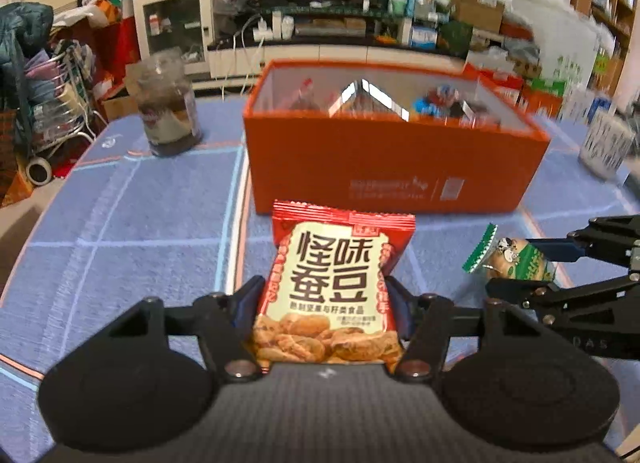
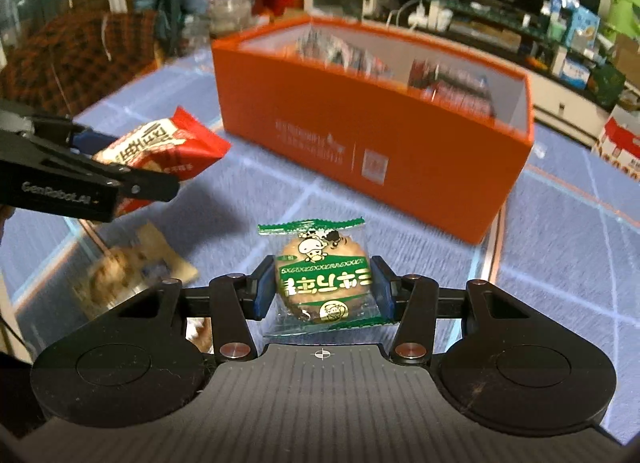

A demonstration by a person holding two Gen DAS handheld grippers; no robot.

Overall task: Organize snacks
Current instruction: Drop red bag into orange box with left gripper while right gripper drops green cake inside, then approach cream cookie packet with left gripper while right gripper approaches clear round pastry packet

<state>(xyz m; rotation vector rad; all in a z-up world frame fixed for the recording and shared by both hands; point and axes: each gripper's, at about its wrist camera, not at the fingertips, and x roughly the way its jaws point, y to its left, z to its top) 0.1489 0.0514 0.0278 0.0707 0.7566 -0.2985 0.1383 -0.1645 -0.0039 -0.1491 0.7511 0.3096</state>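
The left claw (image 1: 326, 303) grips a red foil bean packet (image 1: 336, 283) upright; the right claw (image 2: 322, 287) pinches a green-wrapped round biscuit (image 2: 322, 275). Both hover before the orange cardboard box (image 1: 392, 167), its contents blurred.

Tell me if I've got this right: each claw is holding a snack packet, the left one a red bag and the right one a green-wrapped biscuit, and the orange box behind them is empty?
Not quite: the orange box is not empty. The right wrist view shows snack packets already inside it. The rest holds: the left claw grips the red bag, and the right claw grips the green-wrapped biscuit.
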